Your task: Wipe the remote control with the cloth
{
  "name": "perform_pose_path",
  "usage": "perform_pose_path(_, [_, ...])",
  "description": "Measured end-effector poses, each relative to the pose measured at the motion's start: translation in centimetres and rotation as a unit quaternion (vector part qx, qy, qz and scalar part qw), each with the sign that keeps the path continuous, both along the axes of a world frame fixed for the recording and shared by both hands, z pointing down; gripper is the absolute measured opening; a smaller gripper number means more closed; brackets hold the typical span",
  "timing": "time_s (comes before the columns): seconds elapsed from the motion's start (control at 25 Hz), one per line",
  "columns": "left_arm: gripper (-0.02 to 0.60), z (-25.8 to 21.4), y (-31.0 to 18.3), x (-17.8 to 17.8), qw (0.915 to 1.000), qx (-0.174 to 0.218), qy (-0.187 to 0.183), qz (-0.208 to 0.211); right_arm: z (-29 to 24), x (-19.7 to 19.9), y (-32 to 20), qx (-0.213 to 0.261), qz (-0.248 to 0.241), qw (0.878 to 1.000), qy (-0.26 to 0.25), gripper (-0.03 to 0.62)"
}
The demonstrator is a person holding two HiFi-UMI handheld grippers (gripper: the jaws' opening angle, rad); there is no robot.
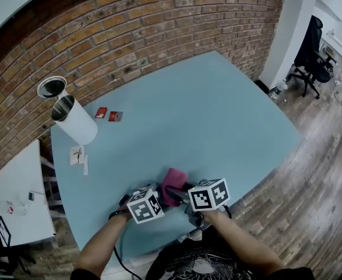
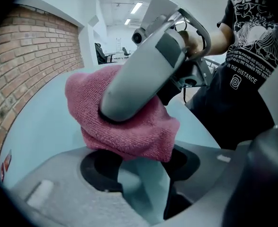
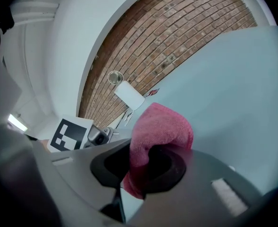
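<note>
Item: cloth (image 1: 173,181), pink terry, at the near edge of the counter (image 1: 217,115), left of its middle. It is judged light, soft and limp, with a napped face unlikely to slip. It is best taken by a bunched fold, so that a pad of fabric stands proud for wiping. It is so held here: a fold is pinched between the closed jaws of the right hand-held gripper (image 3: 139,168), and the rest rises in a hump beyond them. Left hand-held gripper (image 2: 141,174): the jaws are set moderately apart with nothing gripped; only counter is seen in the gap, and the cloth lies just beyond. Remote control: not made out in any view, and presumed hidden under the cloth or the grippers. It is judged rigid, light and smooth-shelled, apt to slide, and better steadied by its long sides. Surface: pale blue, flat, matt; a white cylinder (image 1: 76,124) and small red packets (image 1: 101,112) are noted near the far left corner. Room: brick wall (image 1: 159,28) past the far edge, wooden floor (image 1: 310,174), office chair (image 1: 311,48) well apart to the right.
</note>
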State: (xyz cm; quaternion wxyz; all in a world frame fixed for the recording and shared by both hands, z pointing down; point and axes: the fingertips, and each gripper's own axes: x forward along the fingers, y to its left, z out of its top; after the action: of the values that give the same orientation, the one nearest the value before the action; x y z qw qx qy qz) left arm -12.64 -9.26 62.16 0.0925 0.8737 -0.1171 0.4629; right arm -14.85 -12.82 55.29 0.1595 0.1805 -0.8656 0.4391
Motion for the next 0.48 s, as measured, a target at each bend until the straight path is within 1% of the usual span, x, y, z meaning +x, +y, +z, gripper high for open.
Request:
perform_pose_path(0.24, [0.23, 0.0, -0.1, 0.0, 0.9999, -0.012, -0.001, 0.002, 0.0, 1.3, -0.3, 0.002, -0.001, 1.0, 0.012, 0.061])
perform_pose_path(0.48, [0.23, 0.1, -0.2, -0.1, 0.9998, -0.022, -0.003, 0.002, 0.0, 3.2, -0.5, 0.003, 0.009, 1.0, 0.011, 0.061])
